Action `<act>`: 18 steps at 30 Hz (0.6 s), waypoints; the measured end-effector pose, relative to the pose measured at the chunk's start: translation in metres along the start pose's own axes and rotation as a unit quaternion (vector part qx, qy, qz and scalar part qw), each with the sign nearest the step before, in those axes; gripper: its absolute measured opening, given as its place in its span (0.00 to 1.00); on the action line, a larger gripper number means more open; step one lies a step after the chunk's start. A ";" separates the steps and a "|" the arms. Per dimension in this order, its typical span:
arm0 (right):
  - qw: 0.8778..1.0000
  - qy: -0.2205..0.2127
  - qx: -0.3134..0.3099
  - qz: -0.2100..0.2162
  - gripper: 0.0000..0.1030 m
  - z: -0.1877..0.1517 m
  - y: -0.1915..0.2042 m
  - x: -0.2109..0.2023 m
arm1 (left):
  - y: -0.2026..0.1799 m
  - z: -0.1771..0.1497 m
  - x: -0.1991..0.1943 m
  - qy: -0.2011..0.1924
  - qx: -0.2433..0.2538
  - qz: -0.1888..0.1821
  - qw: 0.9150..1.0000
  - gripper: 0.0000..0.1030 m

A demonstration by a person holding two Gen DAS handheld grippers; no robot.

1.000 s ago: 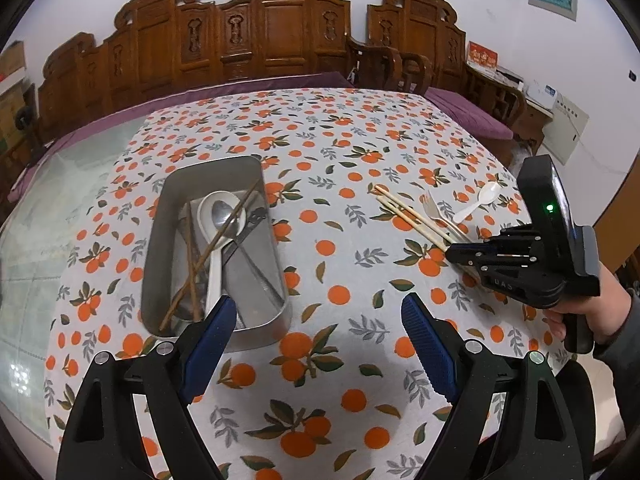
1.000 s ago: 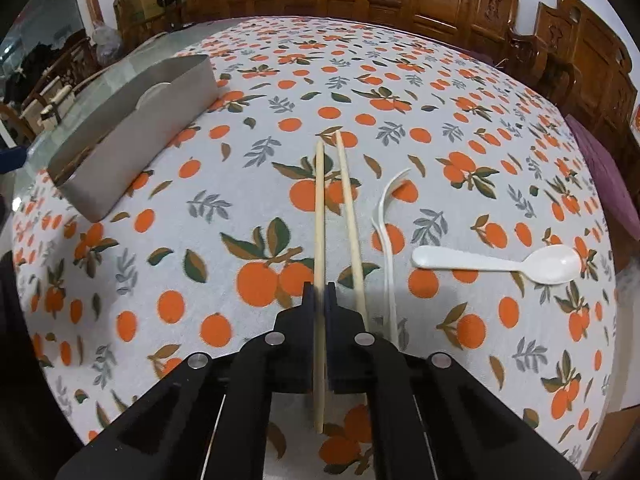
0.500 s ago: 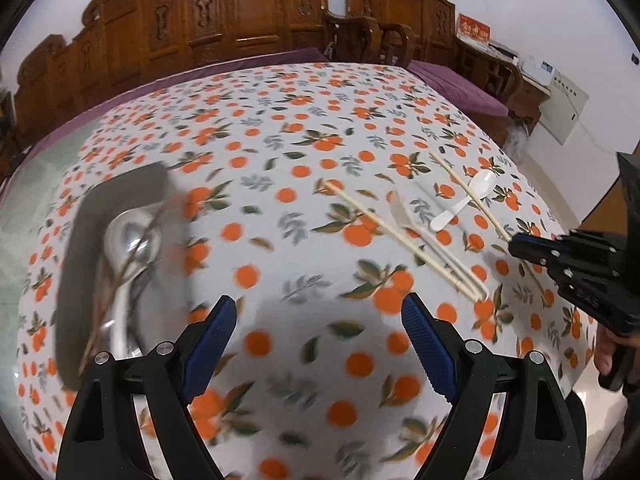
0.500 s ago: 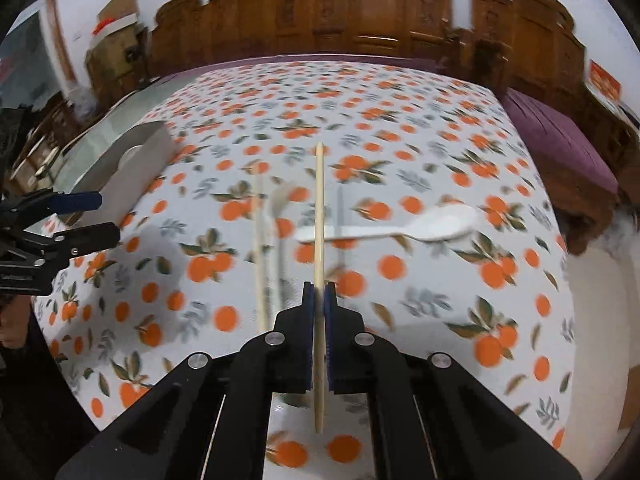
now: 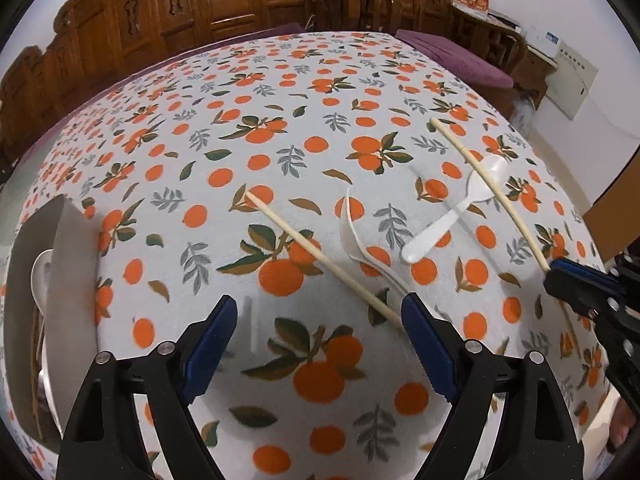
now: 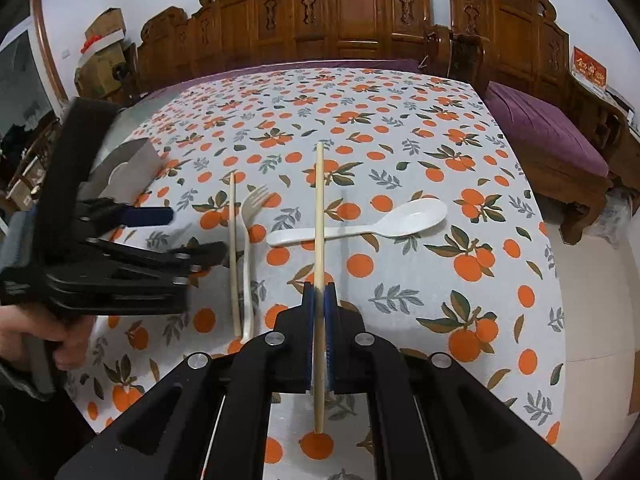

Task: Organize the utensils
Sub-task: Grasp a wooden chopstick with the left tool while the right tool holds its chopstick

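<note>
Left wrist view, left gripper (image 5: pixel 316 320) jaws released, right gripper (image 6: pixel 319 300) jaws grasping chopstick (image 6: pixel 319 216), tray (image 5: pixel 68 280) cut off.

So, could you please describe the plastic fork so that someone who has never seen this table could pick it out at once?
Start from the orange-print tablecloth and find the loose utensils near its front edge. The plastic fork lies flat there, right beside a lone chopstick on the cloth, with a white spoon further right. It is the only piece with tines, and its handle curves.
</note>
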State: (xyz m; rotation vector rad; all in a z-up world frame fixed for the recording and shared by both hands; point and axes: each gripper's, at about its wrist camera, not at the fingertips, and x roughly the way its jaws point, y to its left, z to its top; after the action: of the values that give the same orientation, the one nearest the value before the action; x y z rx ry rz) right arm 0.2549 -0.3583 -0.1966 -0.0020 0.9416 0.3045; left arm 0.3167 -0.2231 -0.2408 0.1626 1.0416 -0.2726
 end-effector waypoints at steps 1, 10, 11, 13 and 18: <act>1.000 0.000 0.001 0.002 0.06 0.000 0.001 0.000 | 0.000 0.002 0.004 0.005 -0.004 0.002 1.000 0.75; 1.000 0.001 -0.001 0.010 0.06 -0.001 0.007 0.001 | 0.010 0.002 0.012 0.023 -0.025 0.010 0.999 0.43; 1.000 0.001 -0.002 0.010 0.06 -0.001 0.008 0.001 | 0.012 0.002 0.012 0.023 -0.026 0.010 0.999 0.39; 1.000 0.002 -0.004 0.010 0.06 -0.001 0.010 0.001 | 0.019 -0.001 0.008 0.026 -0.028 0.011 0.999 0.24; 1.000 0.007 -0.016 0.006 0.06 -0.001 0.018 0.002 | 0.037 -0.008 0.004 0.032 -0.036 0.011 0.999 0.04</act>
State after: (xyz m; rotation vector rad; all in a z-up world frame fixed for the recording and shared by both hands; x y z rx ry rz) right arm 0.2503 -0.3403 -0.1963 -0.0274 0.9507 0.3311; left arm 0.3228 -0.1864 -0.2484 0.1177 1.1103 -0.2108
